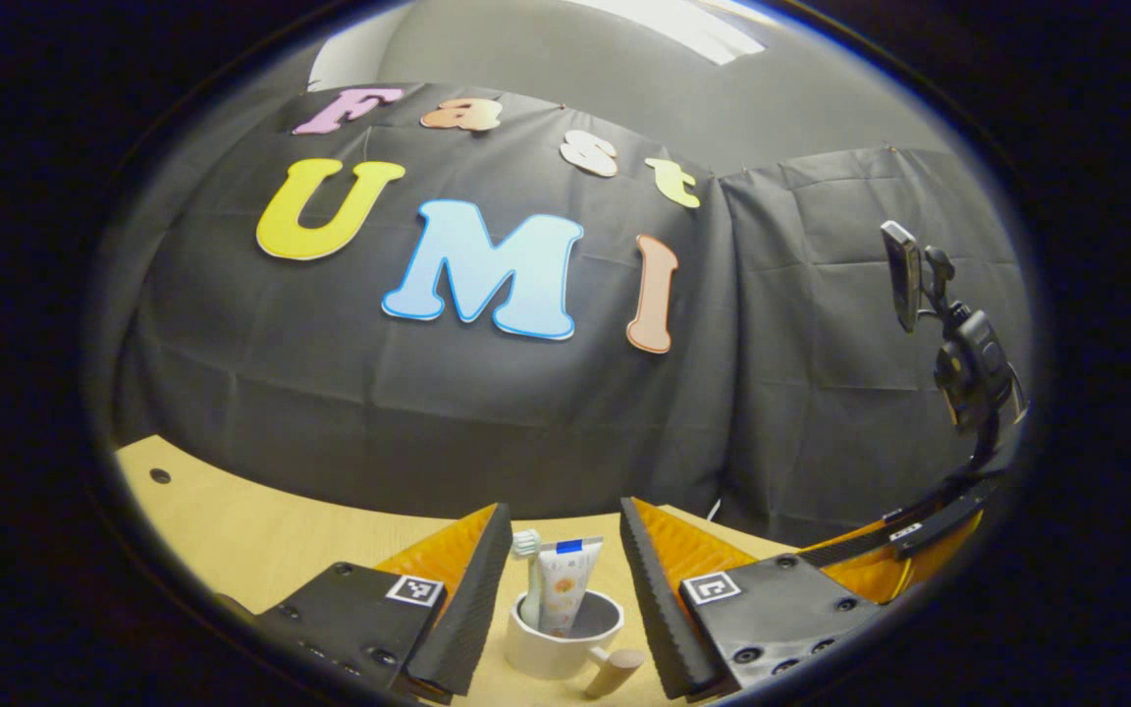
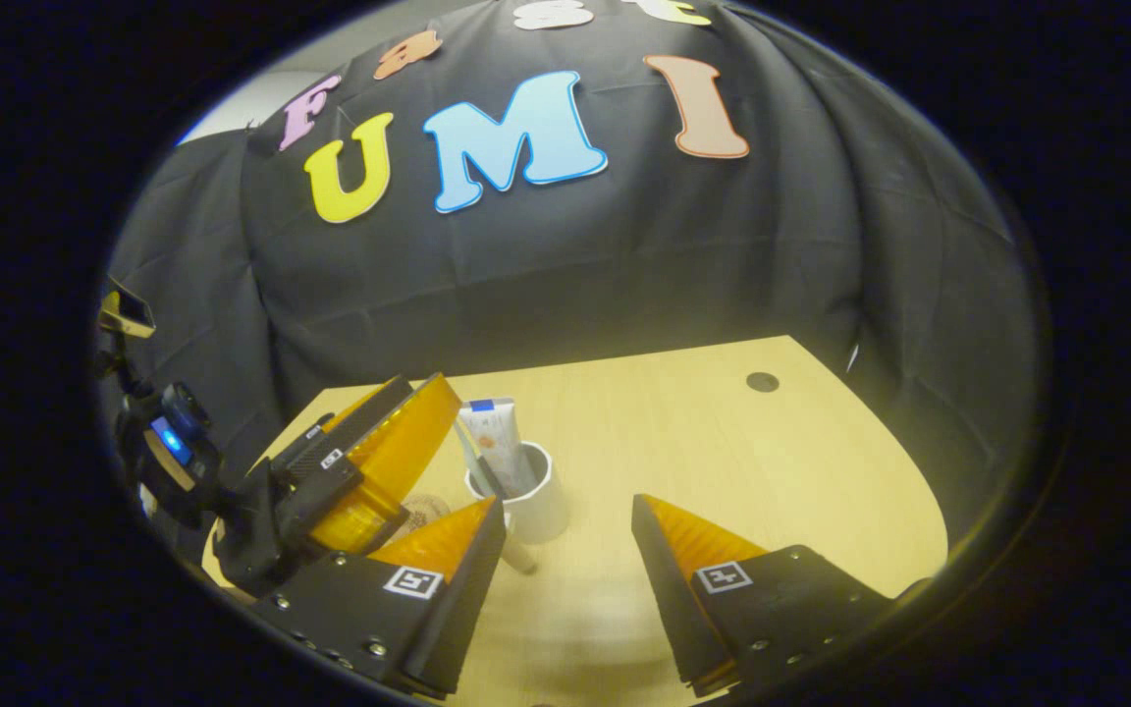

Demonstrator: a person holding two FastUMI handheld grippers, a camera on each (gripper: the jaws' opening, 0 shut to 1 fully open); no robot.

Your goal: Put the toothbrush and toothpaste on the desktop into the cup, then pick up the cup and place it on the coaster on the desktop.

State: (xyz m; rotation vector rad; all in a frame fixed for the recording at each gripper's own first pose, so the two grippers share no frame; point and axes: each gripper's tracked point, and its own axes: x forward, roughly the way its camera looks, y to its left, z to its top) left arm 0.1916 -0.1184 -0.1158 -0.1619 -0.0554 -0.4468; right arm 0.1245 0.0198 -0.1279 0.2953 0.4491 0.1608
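Cup: the white cup (image 1: 565, 633) stands upright on the wooden desk (image 1: 261, 535). In the left gripper view it sits between the left gripper's (image 1: 565, 570) two fingers.
Cup handle: a small wooden stub (image 1: 615, 672) sticks out low, toward the camera.
Toothpaste: the tube (image 1: 563, 584) stands in the cup, leaning a little.
Toothbrush: its head (image 1: 525, 543) pokes up beside the tube, also in the cup.
Left gripper fingers: spread wide, one on each side of the cup, not pressing on it.
Right gripper: the right gripper (image 2: 565, 550) has its fingers wide apart and holds nothing. The cup is just past its left finger.
Right gripper view extra: a round patterned thing (image 2: 420, 513), maybe the coaster, lies partly hidden beside the cup.
Left gripper view extra: the other gripper (image 1: 904, 550) at the right edge, with a small screen on a stalk (image 1: 904, 275).
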